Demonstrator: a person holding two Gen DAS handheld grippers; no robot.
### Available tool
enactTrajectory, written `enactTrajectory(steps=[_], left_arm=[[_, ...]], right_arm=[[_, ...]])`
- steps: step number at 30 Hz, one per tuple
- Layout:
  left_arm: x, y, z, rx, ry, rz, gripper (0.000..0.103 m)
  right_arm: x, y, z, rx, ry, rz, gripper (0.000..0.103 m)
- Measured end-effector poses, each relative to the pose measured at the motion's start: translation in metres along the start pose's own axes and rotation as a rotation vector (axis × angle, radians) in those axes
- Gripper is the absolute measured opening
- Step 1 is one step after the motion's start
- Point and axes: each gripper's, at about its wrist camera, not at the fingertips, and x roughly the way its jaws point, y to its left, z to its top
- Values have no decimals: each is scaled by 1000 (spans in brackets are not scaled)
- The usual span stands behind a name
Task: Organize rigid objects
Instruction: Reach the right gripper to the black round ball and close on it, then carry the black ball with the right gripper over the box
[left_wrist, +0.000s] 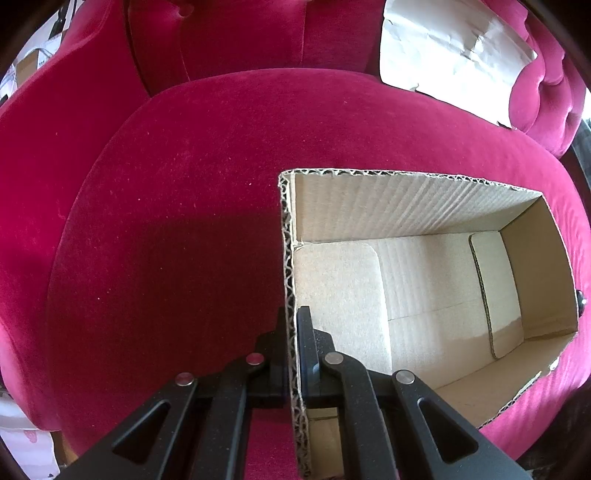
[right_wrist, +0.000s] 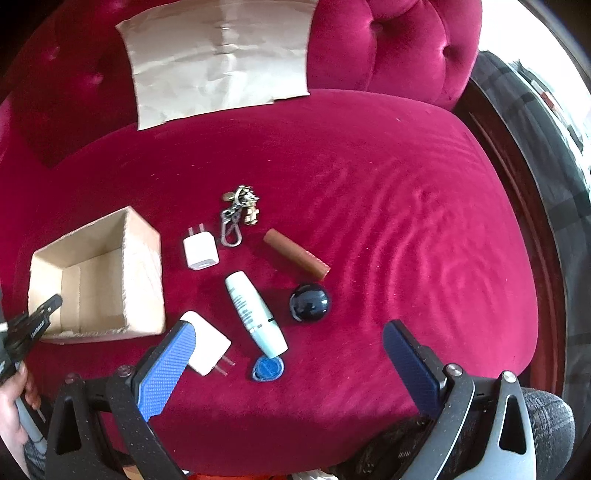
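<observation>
Corrugated cardboard box (right_wrist: 98, 275), empty, on the red velvet seat (right_wrist: 369, 184): left gripper (left_wrist: 291, 332) clenched on its near wall; hold steady. Right gripper (right_wrist: 288, 363) released, empty, above items right of box: blue tag (right_wrist: 269, 368), white charger (right_wrist: 210, 345), pale tube (right_wrist: 255, 314), dark ball (right_wrist: 309, 302), brown cylinder (right_wrist: 295, 254), second charger (right_wrist: 200, 251), keyring (right_wrist: 240, 214) farthest. Take nearest first.
</observation>
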Motion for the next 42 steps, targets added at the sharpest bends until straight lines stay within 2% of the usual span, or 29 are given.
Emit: enactTrajectory(steps=[12, 17, 22, 27, 29, 31, 33, 34, 42], left_arm=[[-3, -1, 3, 7, -3, 6, 4], [-4, -1, 4, 9, -11, 5, 4], [-8, 8, 6, 9, -13, 4, 4], [-13, 6, -4, 9, -15, 4, 4], [-16, 11, -7, 9, -15, 3, 4], [-17, 12, -7, 7, -15, 4, 4], [-19, 14, -7, 9, -16, 6, 4], [-20, 14, -7, 10, -16, 6, 4], [-22, 21, -6, 9, -17, 7, 4]], right_arm=[[44, -21, 12, 177, 91, -34, 103], [66, -32, 10, 250, 133, -8, 102], [78, -39, 11, 274, 135, -13, 100], [85, -43, 8, 294, 151, 18, 86], [86, -43, 7, 292, 159, 37, 74], [86, -42, 6, 290, 160, 51, 68], [86, -41, 5, 284, 156, 64, 55], [87, -40, 5, 279, 158, 68, 42], [80, -40, -1, 256, 136, 63, 42]])
